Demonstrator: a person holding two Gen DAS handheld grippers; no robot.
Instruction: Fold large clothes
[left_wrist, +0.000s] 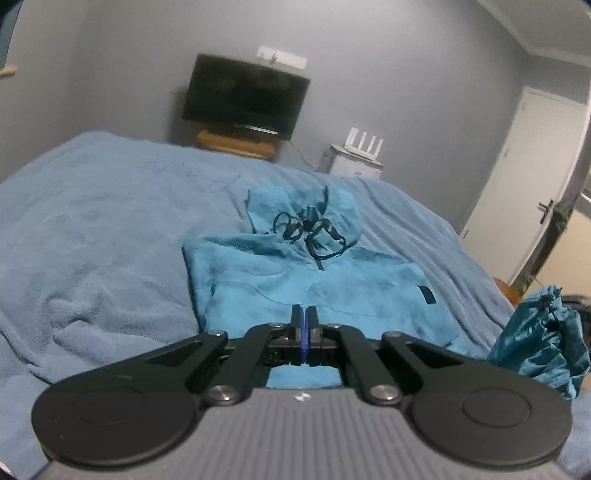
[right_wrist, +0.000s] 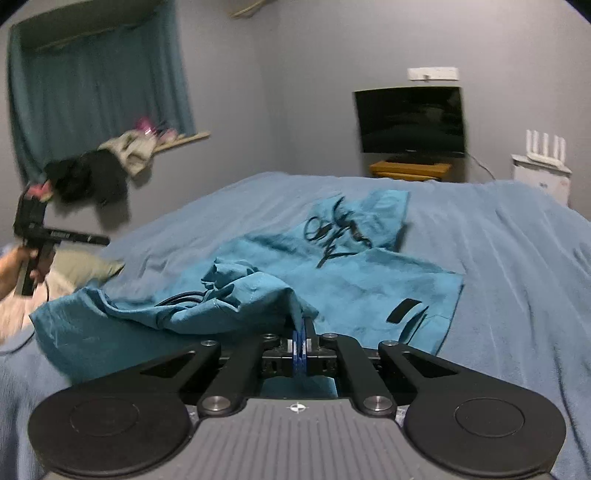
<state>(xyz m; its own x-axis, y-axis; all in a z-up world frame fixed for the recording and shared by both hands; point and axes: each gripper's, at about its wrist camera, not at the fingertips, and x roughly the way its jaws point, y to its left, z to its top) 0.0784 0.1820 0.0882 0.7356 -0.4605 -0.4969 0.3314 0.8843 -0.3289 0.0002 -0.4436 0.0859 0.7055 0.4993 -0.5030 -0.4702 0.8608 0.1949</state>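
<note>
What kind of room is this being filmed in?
Most likely a home bedroom: a bed under a blue blanket fills the view, a television stands by the grey wall, and a curtained window has clothes piled nearby.

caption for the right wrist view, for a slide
Right gripper shut on a bunched fold of the teal hoodie lying on the blue blanket.
</note>
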